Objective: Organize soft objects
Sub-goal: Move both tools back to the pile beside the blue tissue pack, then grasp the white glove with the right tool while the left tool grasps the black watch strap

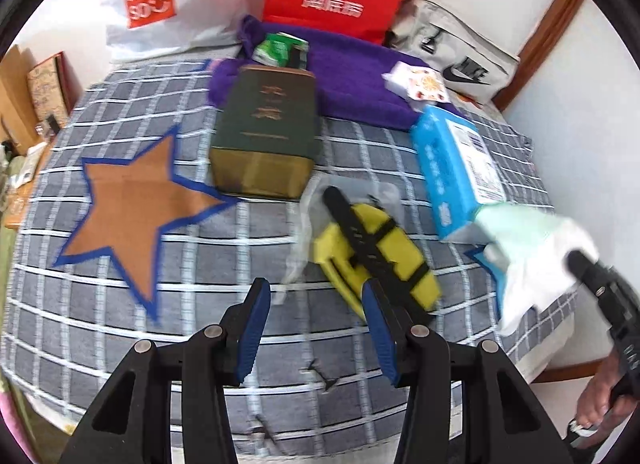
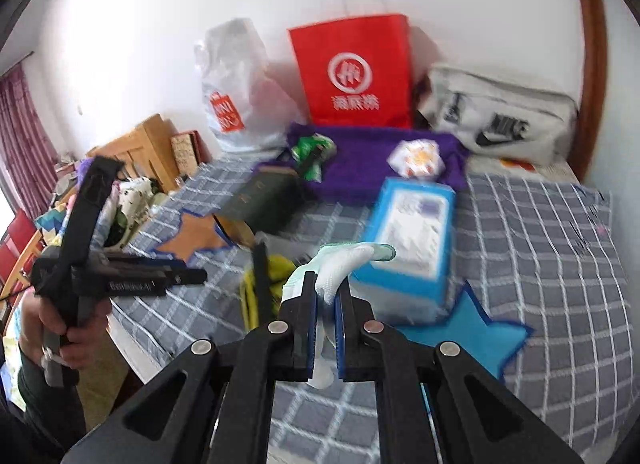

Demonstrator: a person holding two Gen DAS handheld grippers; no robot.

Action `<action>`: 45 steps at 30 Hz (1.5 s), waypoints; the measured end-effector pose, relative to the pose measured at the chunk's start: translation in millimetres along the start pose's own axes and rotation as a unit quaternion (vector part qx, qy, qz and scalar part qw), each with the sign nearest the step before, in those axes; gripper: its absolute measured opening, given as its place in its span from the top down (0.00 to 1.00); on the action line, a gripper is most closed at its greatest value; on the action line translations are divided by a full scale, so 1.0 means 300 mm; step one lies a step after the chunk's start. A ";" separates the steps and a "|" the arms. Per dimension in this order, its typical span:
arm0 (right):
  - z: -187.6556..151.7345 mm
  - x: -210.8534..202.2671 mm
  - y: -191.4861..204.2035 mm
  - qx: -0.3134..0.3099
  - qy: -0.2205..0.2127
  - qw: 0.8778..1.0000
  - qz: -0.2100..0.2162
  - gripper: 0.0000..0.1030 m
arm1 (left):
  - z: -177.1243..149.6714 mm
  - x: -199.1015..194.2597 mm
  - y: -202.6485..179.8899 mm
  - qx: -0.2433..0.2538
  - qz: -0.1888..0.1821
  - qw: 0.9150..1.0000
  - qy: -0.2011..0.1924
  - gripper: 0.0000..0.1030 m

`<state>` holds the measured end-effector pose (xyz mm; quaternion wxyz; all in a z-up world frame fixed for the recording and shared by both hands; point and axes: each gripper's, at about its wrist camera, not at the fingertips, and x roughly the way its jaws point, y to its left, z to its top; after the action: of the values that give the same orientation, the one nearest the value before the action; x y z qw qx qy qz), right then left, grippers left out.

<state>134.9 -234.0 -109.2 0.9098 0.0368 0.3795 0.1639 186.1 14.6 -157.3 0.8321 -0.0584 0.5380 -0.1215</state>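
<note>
Against the wall, MINISO bag (image 1: 160,4), Nike pouch (image 2: 504,122)

My left gripper (image 1: 316,328) hangs over the checked bedcover (image 1: 120,328), jaws apart with nothing between them. Just ahead lies the strapped sponge (image 1: 376,248). Beyond it is the tin box (image 1: 266,140), and left of that the star patch (image 1: 132,204). The tissue box (image 1: 452,168) sits to the right, before the towel (image 1: 352,76). My right gripper (image 2: 326,304) pinches the glove (image 2: 340,264) beside the tissue box — a second star patch (image 2: 472,332) lies below it. Three bags stand behind, against the wall.
</note>
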 end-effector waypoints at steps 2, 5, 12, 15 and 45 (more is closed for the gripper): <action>-0.046 0.001 -0.037 0.005 0.011 1.000 -0.007 0.92 | -0.003 0.028 -0.031 0.001 -0.003 1.000 0.005 0.56; -0.112 0.029 -0.095 0.013 0.034 0.999 -0.022 0.92 | -0.002 0.069 -0.077 0.004 -0.003 1.000 0.011 0.56; -0.199 0.089 -0.199 0.020 0.062 0.996 -0.062 0.87 | 0.020 0.156 -0.127 -0.023 -0.006 0.999 0.029 0.56; -0.217 0.091 -0.230 0.024 0.068 0.995 -0.062 0.58 | 0.026 0.198 -0.139 -0.034 0.008 0.999 0.041 0.56; -0.284 0.259 -0.117 0.003 0.095 0.990 -0.102 0.70 | -0.027 0.122 -0.026 -0.049 0.011 0.999 0.009 0.81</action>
<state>135.7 -246.8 -228.9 0.8813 -0.0156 0.4668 0.0720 191.9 -2.2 -191.1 0.8249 -0.0920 0.5510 -0.0862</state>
